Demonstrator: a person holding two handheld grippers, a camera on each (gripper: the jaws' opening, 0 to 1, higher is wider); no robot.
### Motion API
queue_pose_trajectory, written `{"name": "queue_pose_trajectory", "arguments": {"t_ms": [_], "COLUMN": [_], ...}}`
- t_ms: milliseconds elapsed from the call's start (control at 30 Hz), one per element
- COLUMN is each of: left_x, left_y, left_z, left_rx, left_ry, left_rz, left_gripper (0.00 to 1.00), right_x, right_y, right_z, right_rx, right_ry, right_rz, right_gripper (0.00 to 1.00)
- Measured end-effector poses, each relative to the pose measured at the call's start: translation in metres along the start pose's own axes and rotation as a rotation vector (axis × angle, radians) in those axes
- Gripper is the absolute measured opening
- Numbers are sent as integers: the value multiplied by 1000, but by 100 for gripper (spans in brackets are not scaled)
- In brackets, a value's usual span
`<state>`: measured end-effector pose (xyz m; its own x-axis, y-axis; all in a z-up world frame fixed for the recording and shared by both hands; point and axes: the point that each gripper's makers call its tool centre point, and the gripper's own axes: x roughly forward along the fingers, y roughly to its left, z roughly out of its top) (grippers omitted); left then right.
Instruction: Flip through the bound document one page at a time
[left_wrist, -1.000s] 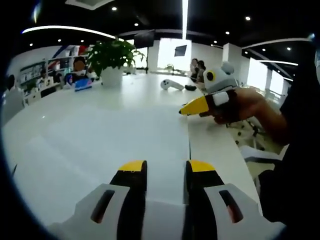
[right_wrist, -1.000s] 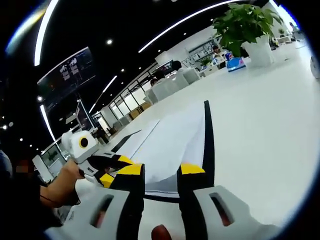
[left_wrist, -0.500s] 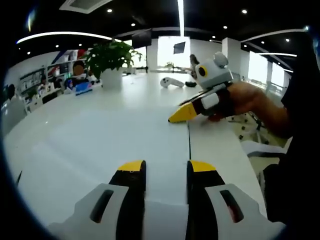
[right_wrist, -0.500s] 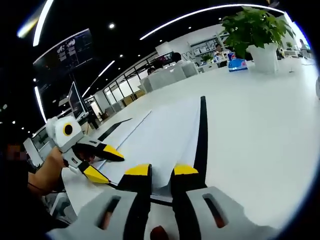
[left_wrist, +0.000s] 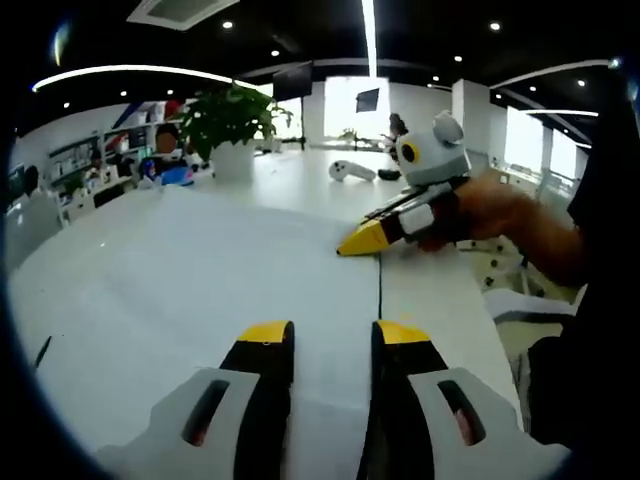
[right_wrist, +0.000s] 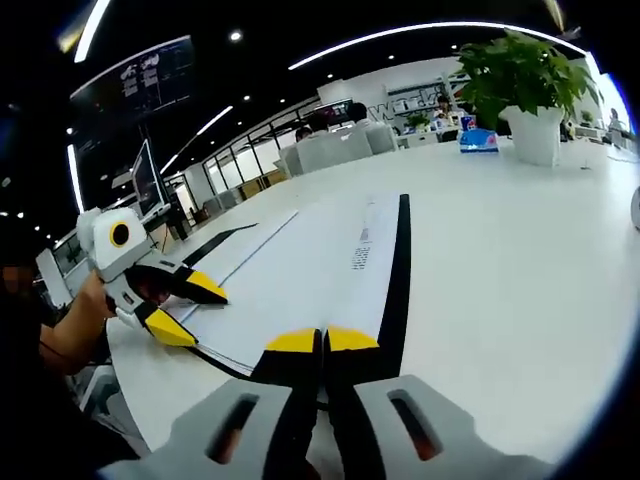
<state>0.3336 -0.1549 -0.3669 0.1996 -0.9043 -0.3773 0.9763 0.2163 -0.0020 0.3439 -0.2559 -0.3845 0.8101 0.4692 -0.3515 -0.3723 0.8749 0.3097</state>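
The bound document (right_wrist: 330, 262) lies open on the white table, its black binding strip (right_wrist: 400, 262) running away from me in the right gripper view. My right gripper (right_wrist: 322, 340) is shut on the near edge of a white page (left_wrist: 230, 265). In the left gripper view it comes in from the right as a closed yellow tip (left_wrist: 365, 240) at that page's edge, held by a hand (left_wrist: 510, 215). My left gripper (left_wrist: 332, 335) is open over the page, whose edge line runs between the jaws. The right gripper view has the left gripper (right_wrist: 185, 307) at the document's left side, jaws spread.
A potted plant (left_wrist: 228, 125) stands at the far end of the long white table (right_wrist: 520, 270). A white game controller (left_wrist: 345, 170) lies beyond the document. Office chairs (left_wrist: 500, 270) stand off the table's right side, and desks with monitors (right_wrist: 150, 200) stand farther off.
My right gripper's jaws went from apart to closed on the page's near edge. The left gripper stayed open with little movement.
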Motion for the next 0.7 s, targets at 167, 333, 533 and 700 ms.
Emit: {"name": "queue_pose_trajectory", "arguments": {"t_ms": [167, 333, 533, 700], "left_x": [-30, -67, -111, -142], "left_y": [5, 12, 21, 20], "left_z": [21, 25, 14, 1], "left_rx": [-32, -76, -147, -188], "left_ry": [-102, -181, -244, -270], "left_rz": [74, 158, 269, 338], "left_gripper": [33, 33, 32, 31], "right_x": [1, 2, 3, 3], "right_y": [0, -1, -3, -3], "right_z": [-1, 0, 1, 1], "right_rx": [-35, -55, -41, -21], "right_ry": [10, 7, 28, 48], "right_rz": [-10, -18, -17, -22], "right_gripper": [2, 2, 2, 2]}}
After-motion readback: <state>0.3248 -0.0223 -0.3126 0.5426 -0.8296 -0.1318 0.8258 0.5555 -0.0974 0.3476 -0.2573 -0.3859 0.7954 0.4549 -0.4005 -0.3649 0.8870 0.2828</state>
